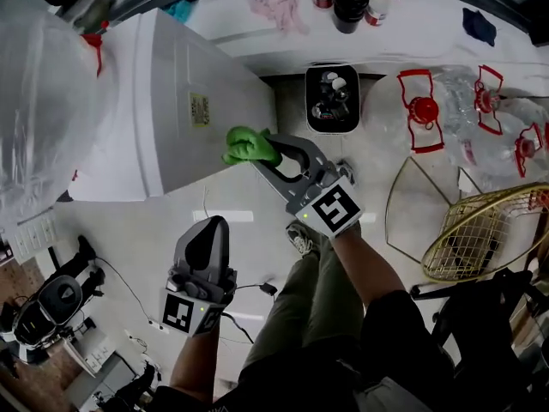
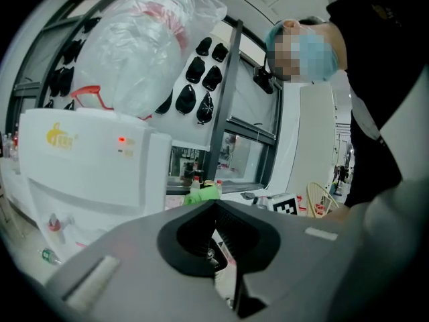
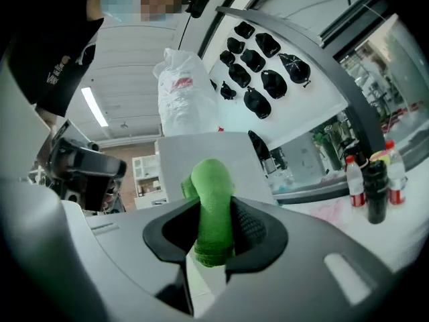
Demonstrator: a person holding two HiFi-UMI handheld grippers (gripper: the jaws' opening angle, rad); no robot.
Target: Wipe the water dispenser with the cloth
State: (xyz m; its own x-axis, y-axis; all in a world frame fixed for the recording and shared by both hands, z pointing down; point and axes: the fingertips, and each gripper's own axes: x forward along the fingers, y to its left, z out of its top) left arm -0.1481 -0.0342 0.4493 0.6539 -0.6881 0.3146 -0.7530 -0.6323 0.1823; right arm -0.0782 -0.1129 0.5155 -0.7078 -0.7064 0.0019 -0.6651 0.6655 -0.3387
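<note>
**A:** What is in view, left to right?

**B:** A white water dispenser [image 1: 184, 101] stands at left, with a plastic-wrapped bottle [image 1: 43, 101] on top. My left claw [image 1: 211, 226] hangs low beside it, jaws pressed together on nothing. My right claw [image 1: 273, 148] pinches a green cloth [image 1: 249, 144] up at the dispenser's side panel. I cannot tell whether the cloth touches it.

**A:** What could go wrong?

**B:** Only a fold sits between the jaws, so I judge that dragging against the panel could pull the cloth free. Pushing hard might rock the top-heavy dispenser, since my left claw braces nothing.
</note>
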